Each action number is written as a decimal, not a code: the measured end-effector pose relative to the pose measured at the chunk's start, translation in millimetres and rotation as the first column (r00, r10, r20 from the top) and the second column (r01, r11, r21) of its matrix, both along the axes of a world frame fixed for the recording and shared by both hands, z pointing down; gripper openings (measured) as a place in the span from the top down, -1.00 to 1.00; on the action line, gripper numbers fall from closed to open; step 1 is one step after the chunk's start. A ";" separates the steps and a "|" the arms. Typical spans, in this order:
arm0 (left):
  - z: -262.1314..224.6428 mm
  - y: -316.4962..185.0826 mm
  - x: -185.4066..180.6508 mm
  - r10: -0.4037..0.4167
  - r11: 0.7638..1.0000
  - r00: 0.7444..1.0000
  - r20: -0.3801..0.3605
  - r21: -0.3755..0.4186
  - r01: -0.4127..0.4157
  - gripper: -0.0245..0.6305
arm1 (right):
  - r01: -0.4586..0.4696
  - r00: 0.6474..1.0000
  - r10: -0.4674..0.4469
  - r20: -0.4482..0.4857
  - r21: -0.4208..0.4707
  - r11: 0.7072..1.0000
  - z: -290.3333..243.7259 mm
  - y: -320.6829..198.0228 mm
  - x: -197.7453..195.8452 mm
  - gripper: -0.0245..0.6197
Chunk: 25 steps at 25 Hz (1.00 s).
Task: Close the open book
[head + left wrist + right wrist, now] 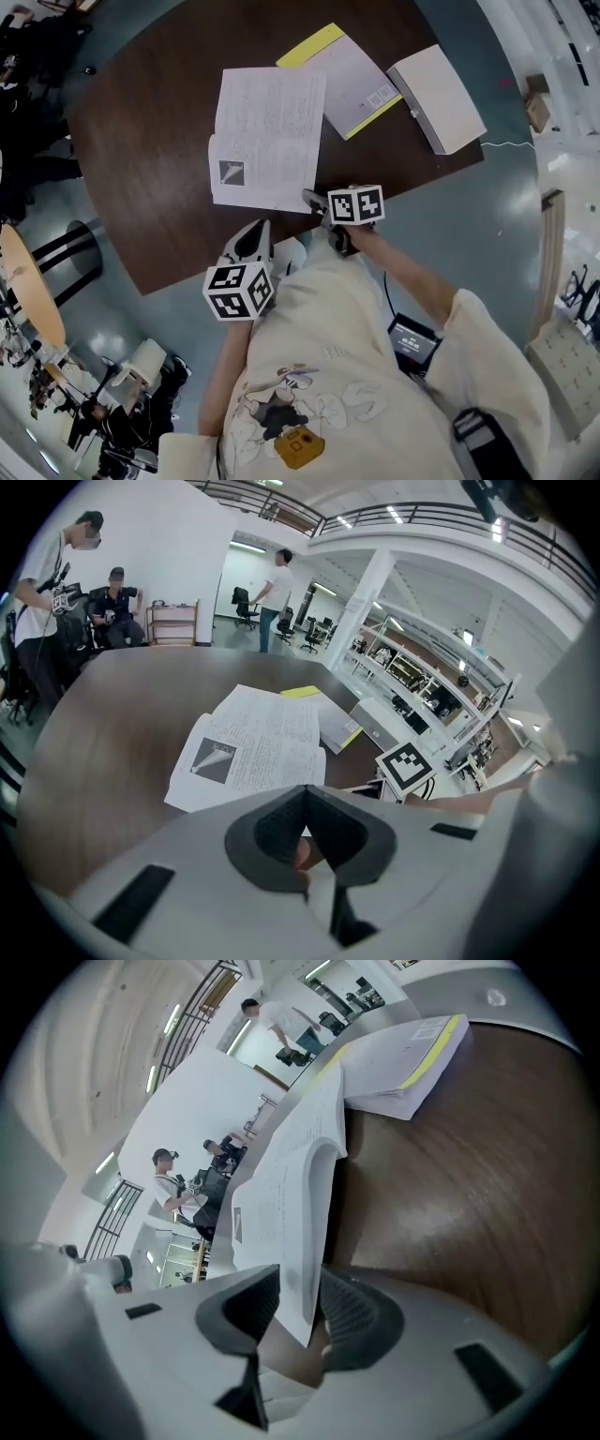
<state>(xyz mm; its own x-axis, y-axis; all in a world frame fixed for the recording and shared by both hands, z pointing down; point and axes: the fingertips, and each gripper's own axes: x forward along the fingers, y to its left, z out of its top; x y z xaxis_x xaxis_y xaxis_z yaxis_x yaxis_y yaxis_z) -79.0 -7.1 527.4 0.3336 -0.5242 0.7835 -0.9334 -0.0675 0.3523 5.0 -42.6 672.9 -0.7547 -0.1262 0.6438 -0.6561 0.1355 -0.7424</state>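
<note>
The open book point(267, 136) lies on the dark brown table point(150, 159), its white pages of print facing up. My right gripper point(312, 199) is at the book's near right corner. In the right gripper view the book's point(295, 1185) right-hand pages curve up off the table, and their corner sits between the pads of my right gripper point(298, 1302), which close on it from both sides. My left gripper point(255, 234) hangs shut and empty over the table's near edge, short of the book point(253, 747). The left gripper's point(305, 794) jaws meet with nothing between them.
A yellow-edged closed book point(352, 80) lies just beyond the open one, and a white box-like book point(439, 97) lies at the table's far right corner. A round wooden table point(28, 291) and chairs stand at the left. People point(277, 583) are across the room.
</note>
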 end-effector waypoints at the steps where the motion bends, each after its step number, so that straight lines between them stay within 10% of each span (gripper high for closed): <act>1: 0.6 0.6 -0.3 -0.001 1.000 1.000 -0.001 -0.001 0.001 0.91 | -0.007 1.000 0.007 -0.004 -0.008 1.000 1.5 0.0 0.9 0.55; 9: 7.9 7.8 1.4 0.001 1.000 0.999 -0.037 -0.017 -0.001 0.91 | -0.108 0.990 0.115 0.078 -0.094 0.990 -9.9 -2.7 3.8 0.80; 19: 63.6 15.8 21.0 -0.164 0.970 0.942 -0.292 -0.223 0.100 0.61 | -0.136 0.977 0.150 0.151 -0.099 0.986 -42.1 -17.2 -1.1 0.82; 25: 84.9 5.9 28.3 -0.331 0.930 0.828 -0.453 -0.307 0.204 0.45 | -0.131 0.977 0.145 0.156 -0.098 0.987 -51.9 -24.1 -1.2 0.82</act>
<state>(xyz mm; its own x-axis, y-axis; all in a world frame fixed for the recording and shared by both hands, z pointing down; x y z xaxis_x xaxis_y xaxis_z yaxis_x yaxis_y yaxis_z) -50.6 -1.2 612.3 0.5787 -0.4714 0.6655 -0.6021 0.3035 0.7385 3.8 -66.6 620.9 -0.8290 -0.1857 0.5275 -0.5340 -0.0172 -0.8453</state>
